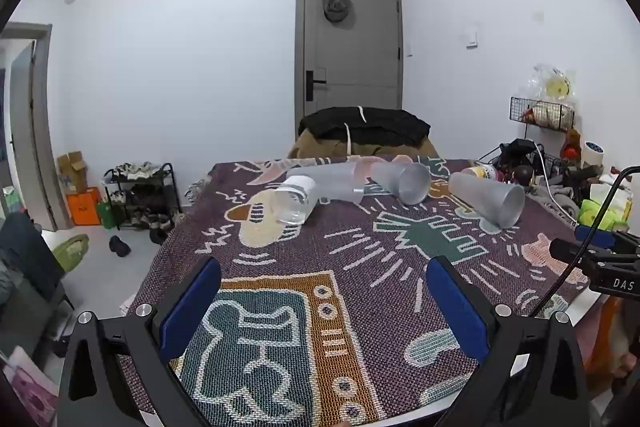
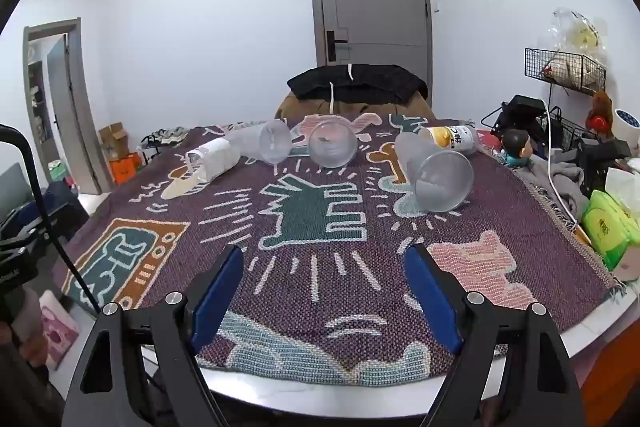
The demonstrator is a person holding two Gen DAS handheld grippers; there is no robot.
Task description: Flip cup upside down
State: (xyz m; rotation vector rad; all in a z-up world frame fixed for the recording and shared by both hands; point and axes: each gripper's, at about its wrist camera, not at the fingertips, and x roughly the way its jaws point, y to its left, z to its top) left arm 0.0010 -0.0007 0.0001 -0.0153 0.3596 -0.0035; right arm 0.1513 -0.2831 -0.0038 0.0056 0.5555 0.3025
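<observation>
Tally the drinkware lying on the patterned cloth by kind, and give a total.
Frosted plastic cups lying on their sides: 3
Clear cup with a white sleeve, on its side: 1
Bottle with a yellow label, on its side: 1
Total: 5
</observation>
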